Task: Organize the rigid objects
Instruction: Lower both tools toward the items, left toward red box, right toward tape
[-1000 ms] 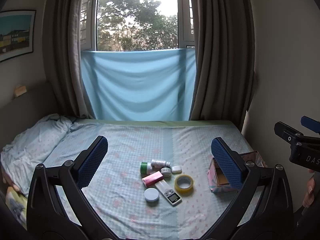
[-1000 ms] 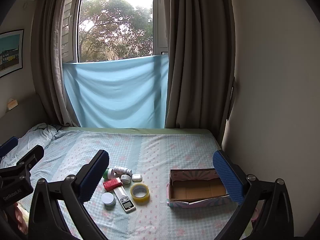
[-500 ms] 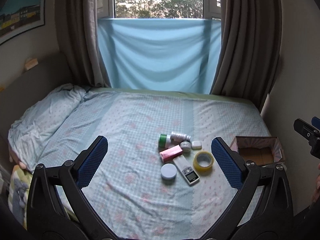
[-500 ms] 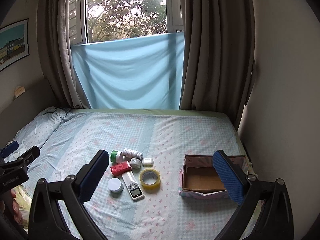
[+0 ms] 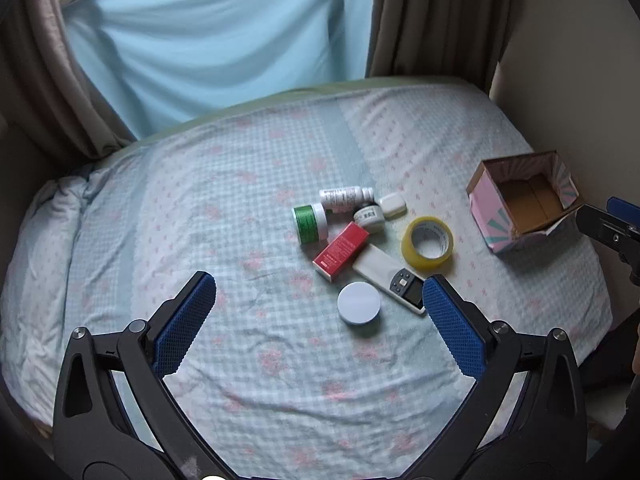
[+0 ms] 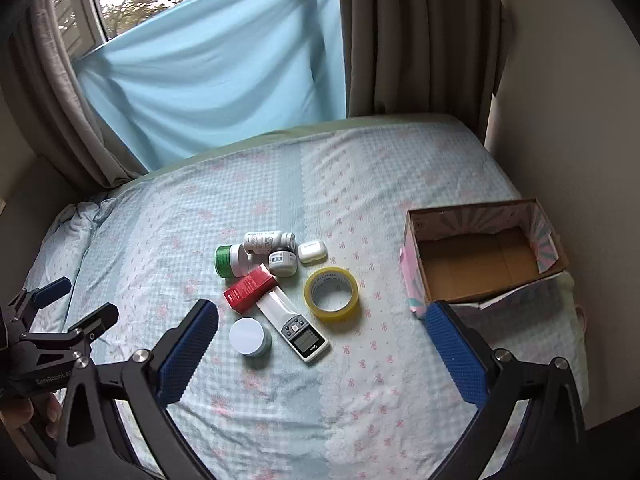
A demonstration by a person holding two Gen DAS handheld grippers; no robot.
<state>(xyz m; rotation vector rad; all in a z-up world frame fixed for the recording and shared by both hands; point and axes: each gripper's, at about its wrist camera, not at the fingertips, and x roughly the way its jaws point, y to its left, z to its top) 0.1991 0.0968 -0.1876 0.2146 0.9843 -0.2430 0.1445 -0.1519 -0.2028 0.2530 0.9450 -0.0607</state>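
A small cluster lies on the bed: a white bottle (image 6: pixel 264 242) on its side, a green-lidded jar (image 6: pixel 231 261), a small labelled pot (image 6: pixel 283 263), a white earbud case (image 6: pixel 312 251), a red box (image 6: pixel 250 288), a white remote (image 6: pixel 294 328), a yellow tape roll (image 6: pixel 331 293) and a round white tin (image 6: pixel 250 336). An open cardboard box (image 6: pixel 480 258) sits well to the right.

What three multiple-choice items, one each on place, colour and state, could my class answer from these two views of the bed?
1. Where does the tape roll lie?
A. inside the box
B. on the bed between the small items and the box
C. on the pillow

2. What colour is the small carton beside the remote?
A. red
B. black
C. purple

3. What state is the cardboard box in?
A. taped shut
B. full
C. open and empty

Key: 1 B, sheet shows on both sides of it; 2 A, its faces are red; 3 C, its bare brown floor shows.
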